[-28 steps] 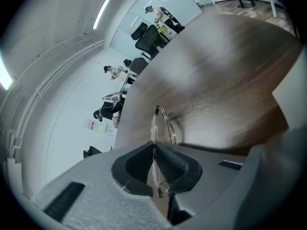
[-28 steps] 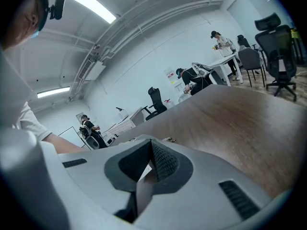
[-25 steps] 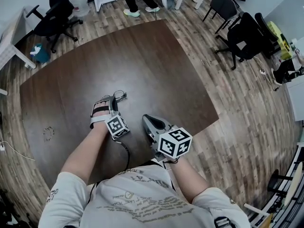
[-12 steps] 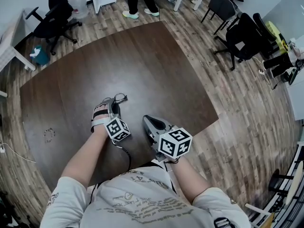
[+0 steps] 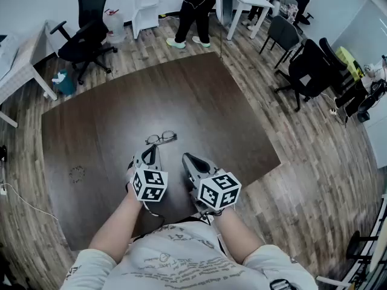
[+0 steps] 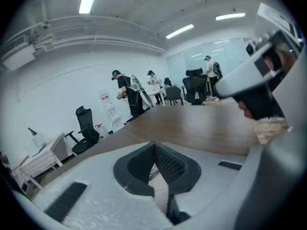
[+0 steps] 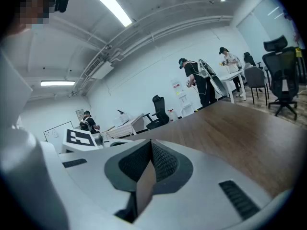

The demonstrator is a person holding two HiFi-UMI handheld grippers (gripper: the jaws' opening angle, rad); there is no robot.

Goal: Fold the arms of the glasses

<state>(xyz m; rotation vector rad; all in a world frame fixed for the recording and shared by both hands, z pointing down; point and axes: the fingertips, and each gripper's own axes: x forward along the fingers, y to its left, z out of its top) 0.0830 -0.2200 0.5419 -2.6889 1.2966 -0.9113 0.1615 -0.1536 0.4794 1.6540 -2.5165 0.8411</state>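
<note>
The glasses (image 5: 161, 138) have thin dark rims and lie on the brown table (image 5: 199, 95), just ahead of my left gripper (image 5: 151, 148). The left jaws have just been closing. They now meet with nothing between them, and the tips (image 6: 154, 145) are lifted off the table, apart from the glasses. To its right, my right gripper (image 5: 185, 157) hovers over bare wood with its jaws shut and empty (image 7: 151, 142). Whether the arms of the glasses are folded is too small to tell.
The table's near right corner (image 5: 278, 159) and front edge are close to my hands. A faint round mark (image 5: 77, 174) is on the wood at the left. Black office chairs (image 5: 87, 32) (image 5: 305, 65), white desks and standing people (image 5: 196, 5) surround the table.
My left gripper has drawn back from the glasses, risen and rolled upright, leaving them on the table. Its jaws closed. The right gripper rose a little.
</note>
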